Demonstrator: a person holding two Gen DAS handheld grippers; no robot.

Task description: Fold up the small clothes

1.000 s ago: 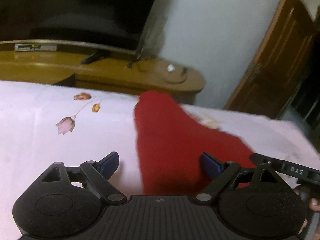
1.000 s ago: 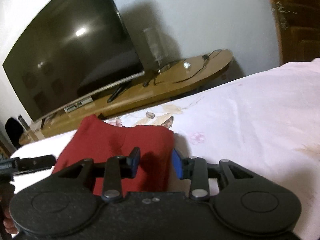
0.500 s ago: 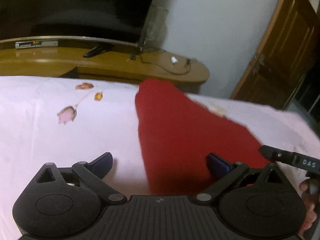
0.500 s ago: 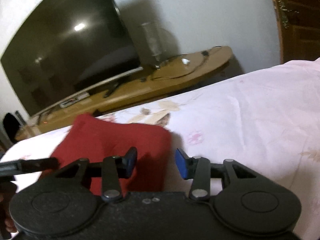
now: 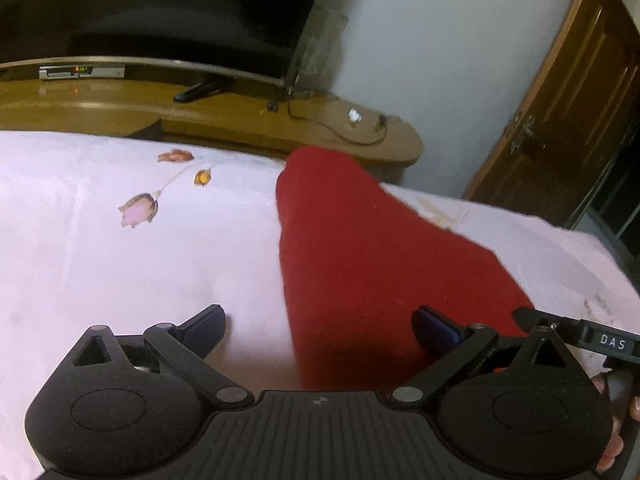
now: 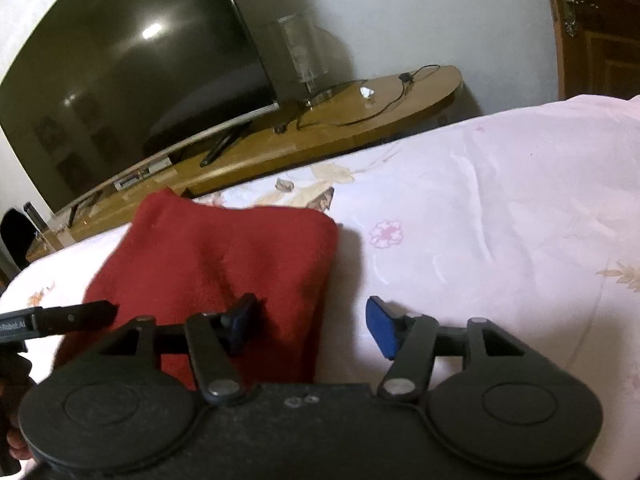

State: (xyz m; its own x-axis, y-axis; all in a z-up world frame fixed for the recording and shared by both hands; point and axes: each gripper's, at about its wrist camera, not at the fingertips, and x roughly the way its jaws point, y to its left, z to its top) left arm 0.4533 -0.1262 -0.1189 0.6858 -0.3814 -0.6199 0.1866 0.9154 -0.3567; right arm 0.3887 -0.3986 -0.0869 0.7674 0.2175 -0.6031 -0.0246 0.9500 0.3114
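Red garment: we see a folded red cloth lying flat on the bed; its near edge sits just ahead of both grippers, and its far rounded end points toward the wooden stand.
Garment edges: in the right wrist view the red garment shows a folded right side and a soft crease down its middle.
Left hand-held gripper: we read its jaws as spread wide, nothing pressed between the pads; the left blue pad is over bare sheet, the right pad over the red cloth, and the garment's left edge runs between them.
Right hand-held gripper: its jaws are opening; the left pad is over the red cloth, the right pad over the sheet, and the garment's right edge lies between them without being pinched.
Bed sheet: pale pink with printed flowers; it carries the garment.
Hands: we see fingers at the right border of the left wrist view, on the handle of the other gripper.
TV stand: wooden, curved, beyond the bed; a cable and a small white item lie on it.
Television: dark screen, standing on the stand.
Door: brown wood, to the right of the wall.
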